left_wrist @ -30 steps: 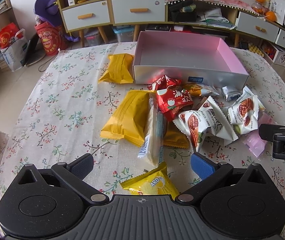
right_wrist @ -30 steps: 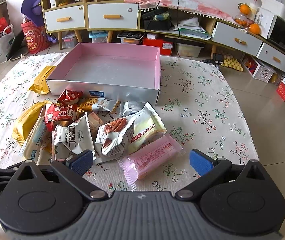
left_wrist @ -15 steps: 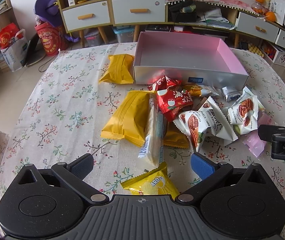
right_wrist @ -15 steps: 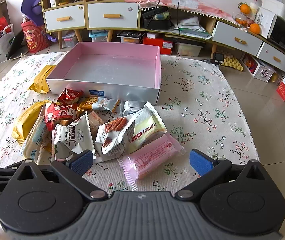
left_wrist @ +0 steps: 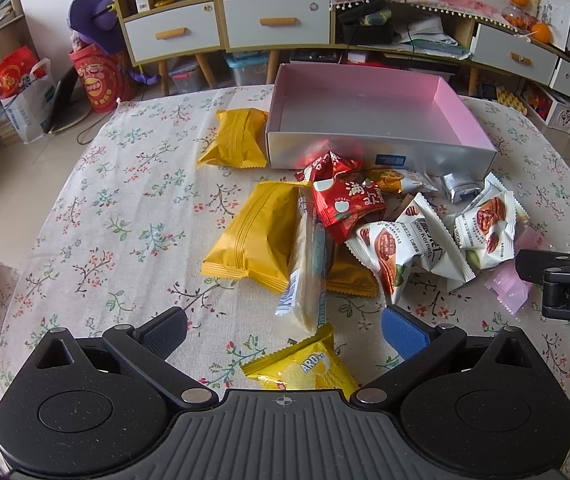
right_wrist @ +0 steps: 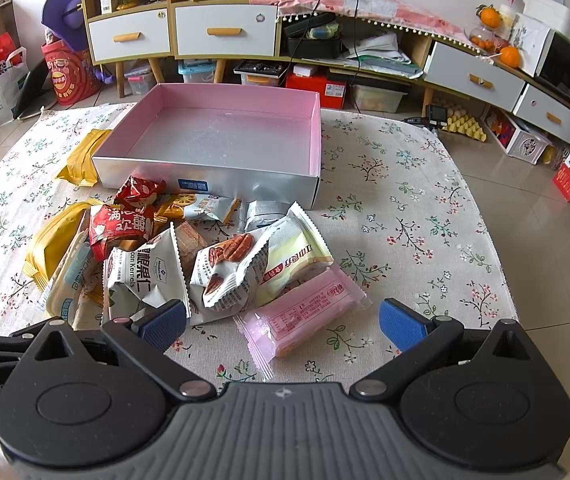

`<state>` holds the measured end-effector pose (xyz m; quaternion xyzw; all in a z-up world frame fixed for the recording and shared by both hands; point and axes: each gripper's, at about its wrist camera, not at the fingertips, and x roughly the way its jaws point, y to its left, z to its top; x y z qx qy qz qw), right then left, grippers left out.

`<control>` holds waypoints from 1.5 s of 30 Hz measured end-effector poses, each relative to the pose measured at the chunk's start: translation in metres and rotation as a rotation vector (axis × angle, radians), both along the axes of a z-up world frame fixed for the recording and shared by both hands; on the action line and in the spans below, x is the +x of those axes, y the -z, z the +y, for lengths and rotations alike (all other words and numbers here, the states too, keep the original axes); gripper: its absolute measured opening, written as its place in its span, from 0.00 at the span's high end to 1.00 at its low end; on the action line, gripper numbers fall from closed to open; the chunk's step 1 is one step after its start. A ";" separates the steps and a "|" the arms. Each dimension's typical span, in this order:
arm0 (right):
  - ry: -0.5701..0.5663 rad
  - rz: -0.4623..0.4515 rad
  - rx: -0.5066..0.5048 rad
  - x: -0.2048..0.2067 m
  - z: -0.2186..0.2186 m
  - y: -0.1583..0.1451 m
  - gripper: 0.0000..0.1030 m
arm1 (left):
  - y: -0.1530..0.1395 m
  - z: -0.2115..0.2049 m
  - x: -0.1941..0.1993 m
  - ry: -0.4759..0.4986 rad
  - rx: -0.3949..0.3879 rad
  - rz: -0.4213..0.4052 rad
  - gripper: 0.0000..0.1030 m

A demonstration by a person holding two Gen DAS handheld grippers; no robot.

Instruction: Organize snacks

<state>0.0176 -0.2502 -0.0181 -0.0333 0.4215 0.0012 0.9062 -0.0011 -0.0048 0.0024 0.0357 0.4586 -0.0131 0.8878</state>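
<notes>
Both tools hang spread and empty over the near edge of the tabletop [left_wrist: 85, 208]: left tool [left_wrist: 283, 330] above the small yellow packet [left_wrist: 305, 368], right tool [right_wrist: 283, 326] above the pink wafer pack [right_wrist: 305, 312]. Nothing has shifted over the last second; snacks lie heaped before the pink box [right_wrist: 221, 140], which holds nothing, so sorting looks not yet begun

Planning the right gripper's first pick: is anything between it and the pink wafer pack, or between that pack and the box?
Nothing lies between the open right gripper and the pink wafer pack. Between the pack and the box lie the pecan packs and a small silver packet, so the pack needs lifting over them.
</notes>
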 end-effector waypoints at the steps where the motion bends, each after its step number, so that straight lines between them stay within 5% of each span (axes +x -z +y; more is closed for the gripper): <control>1: 0.000 0.000 -0.001 0.000 0.000 0.000 0.00 | 0.000 0.000 0.000 0.000 0.000 0.000 0.00; 21: -0.013 0.003 -0.002 -0.001 -0.004 0.002 0.00 | -0.003 0.003 0.000 0.022 -0.003 -0.003 0.00; 34: -0.131 0.032 0.049 -0.001 -0.037 0.028 0.00 | 0.025 0.027 -0.009 0.085 -0.112 0.087 0.01; 45: -0.133 0.079 0.143 0.014 -0.049 0.049 0.04 | 0.042 0.021 -0.017 0.141 -0.204 0.147 0.19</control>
